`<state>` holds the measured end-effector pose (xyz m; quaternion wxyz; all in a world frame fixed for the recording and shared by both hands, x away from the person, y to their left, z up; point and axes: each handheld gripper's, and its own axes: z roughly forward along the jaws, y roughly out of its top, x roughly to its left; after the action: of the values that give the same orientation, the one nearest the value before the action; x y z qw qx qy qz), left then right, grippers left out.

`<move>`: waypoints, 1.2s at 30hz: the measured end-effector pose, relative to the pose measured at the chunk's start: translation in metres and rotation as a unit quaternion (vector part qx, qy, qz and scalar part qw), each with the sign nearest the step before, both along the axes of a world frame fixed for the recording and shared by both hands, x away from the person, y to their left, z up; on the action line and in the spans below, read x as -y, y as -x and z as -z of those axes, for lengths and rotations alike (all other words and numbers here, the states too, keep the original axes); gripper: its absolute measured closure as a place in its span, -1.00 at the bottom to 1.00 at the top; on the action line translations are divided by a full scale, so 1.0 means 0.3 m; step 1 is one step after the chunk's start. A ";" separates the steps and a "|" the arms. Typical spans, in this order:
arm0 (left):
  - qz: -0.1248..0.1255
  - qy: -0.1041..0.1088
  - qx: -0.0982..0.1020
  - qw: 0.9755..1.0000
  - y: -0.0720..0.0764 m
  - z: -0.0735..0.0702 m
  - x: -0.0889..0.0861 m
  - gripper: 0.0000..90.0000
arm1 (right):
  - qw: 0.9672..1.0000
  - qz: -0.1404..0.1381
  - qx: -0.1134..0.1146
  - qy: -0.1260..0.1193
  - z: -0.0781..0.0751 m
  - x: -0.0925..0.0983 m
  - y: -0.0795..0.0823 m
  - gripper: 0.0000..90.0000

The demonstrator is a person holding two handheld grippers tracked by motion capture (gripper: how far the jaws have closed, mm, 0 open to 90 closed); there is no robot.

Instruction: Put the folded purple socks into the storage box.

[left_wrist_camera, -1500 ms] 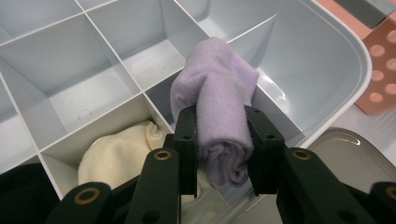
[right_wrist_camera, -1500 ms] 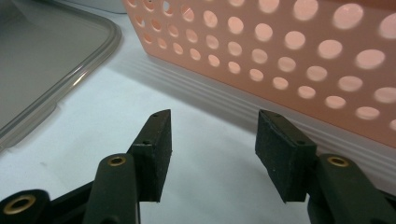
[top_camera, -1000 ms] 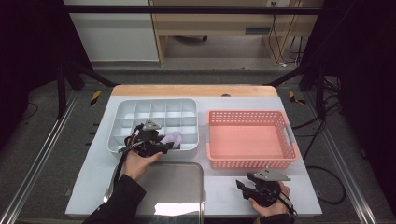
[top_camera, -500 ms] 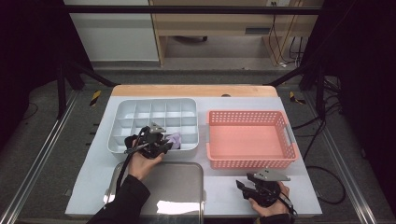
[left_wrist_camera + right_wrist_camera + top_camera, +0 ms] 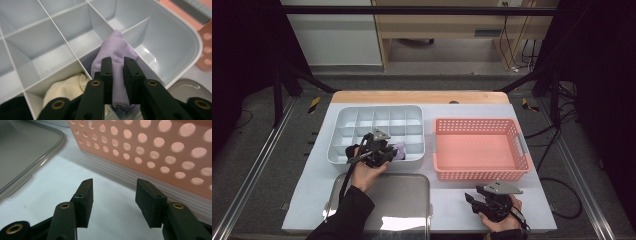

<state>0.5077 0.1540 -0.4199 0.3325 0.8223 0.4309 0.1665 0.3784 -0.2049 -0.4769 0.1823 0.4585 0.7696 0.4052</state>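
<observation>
The left gripper (image 5: 117,75) is clamped on a lilac cloth (image 5: 116,50), its jaws having just been closing, with the fabric pinched between the pads. The cloth is seated in a front-row compartment of the grey divided tray (image 5: 343,116), just beside a compartment holding a cream cloth (image 5: 66,88). The right gripper (image 5: 113,201) is held released above the white table (image 5: 112,190), near the pink basket (image 5: 160,150).

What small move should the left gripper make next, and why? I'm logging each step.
Probably lift straight up: the left gripper has just closed on the folded lilac cloth, which sits in a compartment of the pale grey divided plastic tray.
</observation>
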 end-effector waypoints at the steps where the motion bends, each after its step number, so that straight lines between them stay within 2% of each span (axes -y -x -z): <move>1: 0.000 0.000 0.000 1.000 0.000 0.000 0.000 0.78 | 1.000 0.000 0.000 0.000 0.000 0.000 0.000 0.10; 3: 0.001 -0.011 -0.001 1.000 -0.003 0.008 0.002 0.79 | 1.000 -0.001 -0.003 0.001 0.001 -0.003 0.000 0.11; 7: 0.006 -0.014 -0.003 1.000 0.000 0.010 0.009 0.71 | 1.000 -0.005 -0.004 0.002 0.001 -0.006 0.000 0.11; 9: 0.008 -0.009 -0.007 1.000 0.000 0.010 0.009 0.57 | 1.000 -0.006 -0.003 0.004 0.002 -0.008 -0.001 0.11; 11: 0.004 -0.003 -0.009 1.000 -0.001 0.008 0.007 0.54 | 1.000 -0.007 -0.003 0.004 0.002 -0.010 -0.001 0.11; 12: 0.003 0.017 -0.010 1.000 -0.001 0.003 0.000 0.44 | 1.000 -0.008 -0.004 0.003 0.002 -0.014 -0.002 0.11; 13: 0.004 0.022 -0.002 1.000 0.002 -0.003 -0.005 0.32 | 1.000 -0.008 -0.005 0.002 0.001 -0.018 -0.002 0.12; 17: -0.004 0.061 0.038 0.997 0.030 -0.039 -0.036 0.16 | 1.000 -0.017 -0.003 0.000 -0.001 -0.027 -0.005 0.13; 18: -0.004 0.061 0.038 0.997 0.030 -0.039 -0.036 0.15 | 1.000 -0.017 -0.003 0.000 -0.001 -0.027 -0.005 0.13; 19: -0.004 0.070 0.050 0.996 0.042 -0.050 -0.047 0.14 | 1.000 -0.021 -0.004 -0.006 -0.006 -0.033 -0.004 0.13; 20: -0.005 0.086 0.066 0.994 0.065 -0.073 -0.068 0.14 | 1.000 -0.023 -0.003 -0.010 -0.009 -0.036 -0.003 0.14; 22: -0.008 0.091 0.073 0.993 0.078 -0.084 -0.080 0.11 | 1.000 -0.026 -0.001 -0.013 -0.012 -0.039 -0.003 0.14; 23: -0.007 0.095 0.089 0.991 0.108 -0.102 -0.102 0.10 | 0.999 -0.029 0.002 -0.017 -0.018 -0.046 -0.004 0.14; 24: -0.007 0.095 0.089 0.991 0.108 -0.102 -0.102 0.09 | 0.999 -0.030 0.002 -0.020 -0.022 -0.051 -0.003 0.14; 25: -0.001 0.097 0.097 0.991 0.139 -0.113 -0.125 0.09 | 0.999 -0.033 0.003 -0.021 -0.025 -0.056 -0.003 0.14; 29: 0.011 0.089 0.108 0.990 0.182 -0.115 -0.163 0.09 | 0.999 -0.040 0.005 -0.029 -0.036 -0.075 -0.004 0.12; 30: 0.012 0.090 0.117 0.989 0.210 -0.107 -0.193 0.09 | 0.998 -0.047 0.006 -0.033 -0.042 -0.091 -0.004 0.11; 32: 0.011 0.095 0.126 0.987 0.236 -0.095 -0.228 0.08 | 0.998 -0.052 0.007 -0.036 -0.047 -0.107 -0.002 0.08; 34: 0.012 0.101 0.126 0.987 0.248 -0.089 -0.246 0.06 | 0.998 -0.054 0.008 -0.037 -0.050 -0.115 -0.002 0.07; 35: 0.011 0.103 0.134 0.986 0.275 -0.073 -0.277 0.06 | 0.998 -0.058 0.010 -0.039 -0.053 -0.130 0.000 0.07; 36: 0.009 0.105 0.134 0.985 0.288 -0.063 -0.291 0.05 | 0.997 -0.060 0.010 -0.040 -0.055 -0.137 0.001 0.07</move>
<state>0.4211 0.2412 -0.4009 0.4732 0.7568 0.3904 0.2256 0.3781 -0.1637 -0.4603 0.1471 0.4141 0.7773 0.4502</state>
